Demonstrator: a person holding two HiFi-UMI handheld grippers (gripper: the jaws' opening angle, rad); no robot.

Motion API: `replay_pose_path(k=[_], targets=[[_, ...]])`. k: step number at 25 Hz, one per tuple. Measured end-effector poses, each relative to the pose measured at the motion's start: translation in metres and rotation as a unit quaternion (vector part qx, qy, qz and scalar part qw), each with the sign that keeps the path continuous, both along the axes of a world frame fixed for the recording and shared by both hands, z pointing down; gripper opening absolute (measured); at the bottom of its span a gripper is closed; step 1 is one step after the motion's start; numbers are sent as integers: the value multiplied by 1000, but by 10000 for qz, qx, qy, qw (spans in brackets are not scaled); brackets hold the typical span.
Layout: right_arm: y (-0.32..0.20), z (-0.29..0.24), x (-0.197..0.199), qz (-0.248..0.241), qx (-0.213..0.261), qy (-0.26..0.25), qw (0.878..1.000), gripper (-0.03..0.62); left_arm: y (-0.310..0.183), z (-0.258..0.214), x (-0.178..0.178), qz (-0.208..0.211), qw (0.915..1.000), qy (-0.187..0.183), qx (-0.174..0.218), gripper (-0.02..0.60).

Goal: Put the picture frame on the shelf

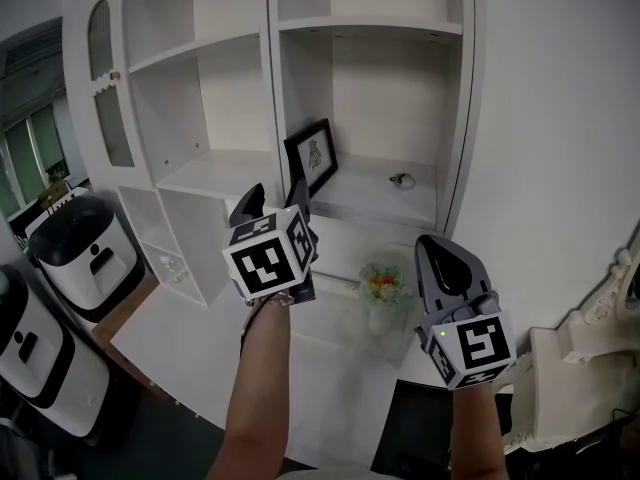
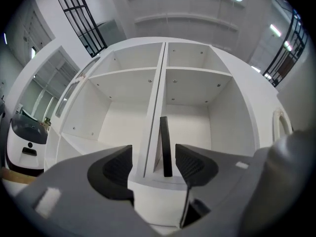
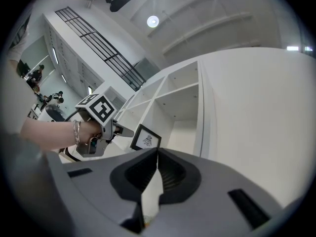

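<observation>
The black picture frame (image 1: 311, 156) stands on the white shelf (image 1: 350, 200) in the right-hand bay and leans back toward the divider. My left gripper (image 1: 274, 196) hovers just in front of it, open. In the left gripper view the frame (image 2: 165, 146) shows edge-on beyond the gap between the fingers (image 2: 116, 169), and neither pad touches it. My right gripper (image 1: 443, 260) hangs lower and to the right, shut and empty. The right gripper view shows its jaws (image 3: 157, 154) closed together, with the frame (image 3: 146, 139) and the left gripper (image 3: 121, 131) farther off.
A small dark ring-like object (image 1: 402, 179) lies on the same shelf to the right of the frame. A vase of flowers (image 1: 381, 286) stands on the counter below. White machines (image 1: 75, 248) stand at the left and a white ornate chair (image 1: 590, 368) at the right.
</observation>
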State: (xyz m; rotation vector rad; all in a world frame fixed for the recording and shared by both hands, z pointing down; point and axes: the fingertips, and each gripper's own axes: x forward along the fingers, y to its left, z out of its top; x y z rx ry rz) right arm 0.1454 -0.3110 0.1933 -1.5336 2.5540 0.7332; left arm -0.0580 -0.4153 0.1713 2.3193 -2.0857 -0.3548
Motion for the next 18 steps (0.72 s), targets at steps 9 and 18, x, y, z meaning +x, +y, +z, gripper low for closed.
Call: replay_pose_path(k=[9, 18], targets=[[4, -6, -24, 294, 61, 117, 9995, 9, 21, 1, -9, 1124, 9917, -444, 447, 258], [11, -13, -33, 553, 98, 5, 9984, 9, 54, 8, -15, 1877, 9724, -985, 974, 250]])
